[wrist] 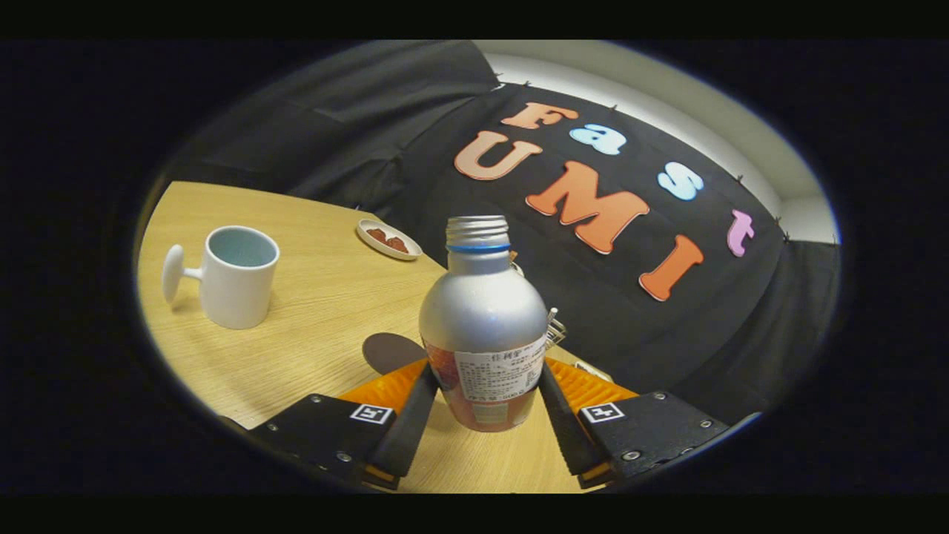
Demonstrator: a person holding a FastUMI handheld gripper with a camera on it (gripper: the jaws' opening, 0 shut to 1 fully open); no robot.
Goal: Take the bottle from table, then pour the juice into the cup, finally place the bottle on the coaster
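Bottle gripped between the fingers on the counter

Gripper view: the gripper (485, 415) has both fingers (406, 434) pressed on the uncapped bottle's (483, 326) lower sides. A dark coaster (391, 351) lies just behind the bottle's left side. The white cup (236, 276) stands well apart to the left on the counter (319, 297); a small dish (388, 239) sits beyond.
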